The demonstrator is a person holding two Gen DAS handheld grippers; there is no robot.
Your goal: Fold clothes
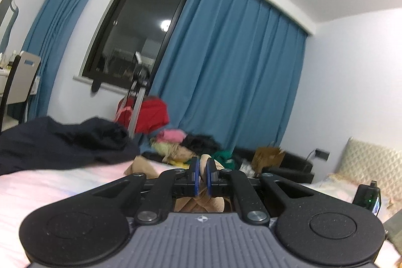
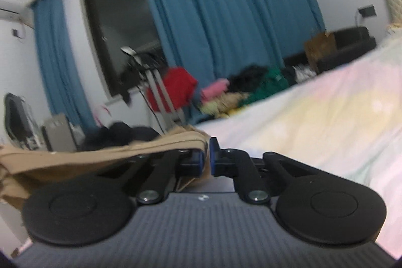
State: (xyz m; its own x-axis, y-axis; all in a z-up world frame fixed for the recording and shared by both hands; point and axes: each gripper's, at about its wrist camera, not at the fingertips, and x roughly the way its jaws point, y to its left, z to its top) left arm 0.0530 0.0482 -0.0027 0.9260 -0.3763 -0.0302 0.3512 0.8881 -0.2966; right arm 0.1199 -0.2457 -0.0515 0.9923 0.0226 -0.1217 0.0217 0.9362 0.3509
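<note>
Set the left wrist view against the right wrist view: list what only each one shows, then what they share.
Left wrist only: the left gripper shut on the tan garment, a dark garment heaped on the bed, a quilted headboard.
Right wrist only: the right gripper shut on the tan garment's edge, which drapes off to the left.
Both: blue curtains, dark window, red cloth, the pile of clothes.

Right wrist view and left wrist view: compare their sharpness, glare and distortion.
Right wrist view: motion-smeared throughout, the bed cover washed out pale, the clothes pile soft. Left wrist view: sharper, mild blur on the dark garment; a lamp glare spot reflects in the dark window. Both: fisheye bends the blue curtains and ceiling line, corners vignetted black.
</note>
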